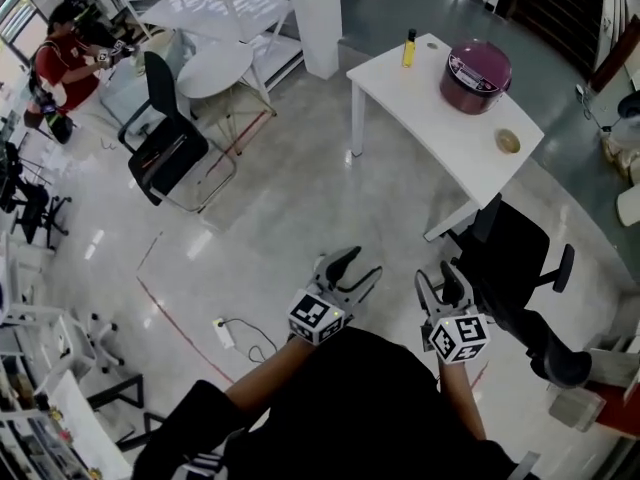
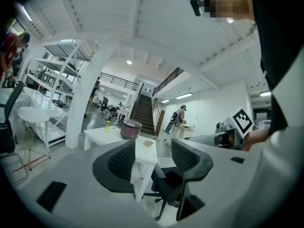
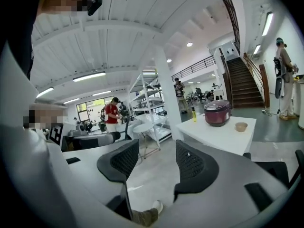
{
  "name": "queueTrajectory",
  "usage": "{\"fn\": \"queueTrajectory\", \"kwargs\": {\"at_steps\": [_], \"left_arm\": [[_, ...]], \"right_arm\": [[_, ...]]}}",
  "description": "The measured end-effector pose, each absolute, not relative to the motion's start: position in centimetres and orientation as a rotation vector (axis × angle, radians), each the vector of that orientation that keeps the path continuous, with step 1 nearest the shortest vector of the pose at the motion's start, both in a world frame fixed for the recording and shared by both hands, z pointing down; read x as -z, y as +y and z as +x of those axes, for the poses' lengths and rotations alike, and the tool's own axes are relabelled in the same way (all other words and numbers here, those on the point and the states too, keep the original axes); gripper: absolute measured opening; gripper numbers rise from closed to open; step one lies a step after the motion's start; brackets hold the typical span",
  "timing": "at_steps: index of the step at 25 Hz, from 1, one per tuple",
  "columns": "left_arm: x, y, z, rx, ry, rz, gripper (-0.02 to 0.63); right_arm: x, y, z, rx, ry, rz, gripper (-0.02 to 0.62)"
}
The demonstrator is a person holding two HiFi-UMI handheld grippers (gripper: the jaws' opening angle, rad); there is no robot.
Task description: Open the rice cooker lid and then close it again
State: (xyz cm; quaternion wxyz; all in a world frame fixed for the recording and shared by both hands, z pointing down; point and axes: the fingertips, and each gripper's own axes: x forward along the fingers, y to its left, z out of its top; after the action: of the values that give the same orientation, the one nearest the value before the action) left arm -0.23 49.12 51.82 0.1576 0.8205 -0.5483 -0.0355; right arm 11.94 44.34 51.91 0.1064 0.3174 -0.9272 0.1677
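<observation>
Left tongs (image 1: 358,266) and right tongs (image 1: 440,280) are hanging open, gripping nothing.
The maroon rice cooker (image 1: 476,74) is sitting closed on the white table (image 1: 420,118), well apart from both.

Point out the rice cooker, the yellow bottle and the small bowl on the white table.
rice cooker (image 1: 476,68): head view, on its domed top.
bottle (image 1: 409,52): head view, on its yellow body.
bowl (image 1: 508,141): head view, on its middle, inside the rim.
</observation>
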Motion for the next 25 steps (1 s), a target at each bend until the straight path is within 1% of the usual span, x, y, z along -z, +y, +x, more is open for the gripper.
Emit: {"fn": "queueTrajectory", "kwargs": {"at_steps": [7, 12, 20, 25], "left_arm": [[-49.0, 39.6, -7.0, 0.143, -1.477, 2.400, 0.218], [-47.9, 35.0, -10.9, 0.158, -1.425, 2.443, 0.219], [-49.9, 31.3, -17.3, 0.198, -1.376, 2.375, 0.219], [-50.4, 29.7, -18.9, 0.234, -1.360, 2.341, 0.219]], "right_arm": [[-49.7, 35.1, 4.0, -0.478, -2.684, 1.010, 0.215], [-49.2, 31.0, -0.6, -0.468, -2.662, 1.040, 0.215], [-50.6, 26.8, -5.0, -0.475, -2.572, 1.097, 0.215], [-50.6, 24.8, -6.1, -0.510, -2.553, 1.181, 0.215]]}}
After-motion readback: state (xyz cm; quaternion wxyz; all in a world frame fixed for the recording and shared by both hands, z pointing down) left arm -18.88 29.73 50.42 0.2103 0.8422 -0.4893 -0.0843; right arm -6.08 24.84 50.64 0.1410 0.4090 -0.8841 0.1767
